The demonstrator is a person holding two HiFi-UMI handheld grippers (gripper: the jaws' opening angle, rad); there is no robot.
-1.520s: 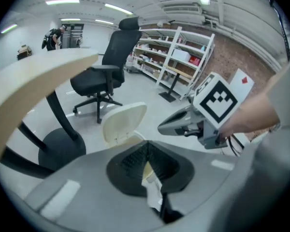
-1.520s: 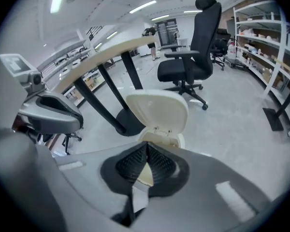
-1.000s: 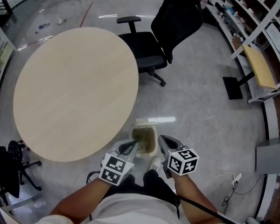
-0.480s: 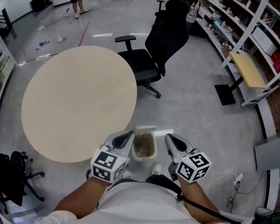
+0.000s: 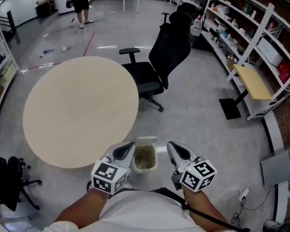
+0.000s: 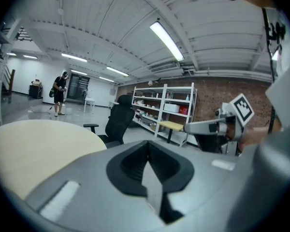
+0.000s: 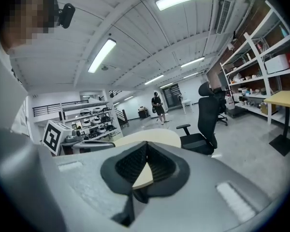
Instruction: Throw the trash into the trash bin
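Trash bin (image 5: 146, 141) is sitting on floor (image 5: 198, 105) at round table (image 5: 77, 110) edge, scraps lying inside; left gripper (image 5: 125, 151) and right gripper (image 5: 176, 152) are hovering either side, jaws pressed together, empty.

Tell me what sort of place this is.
Probably a workshop or lab-like office: open storage shelves along a brick wall, a black office chair by a round table, bare polished floor.
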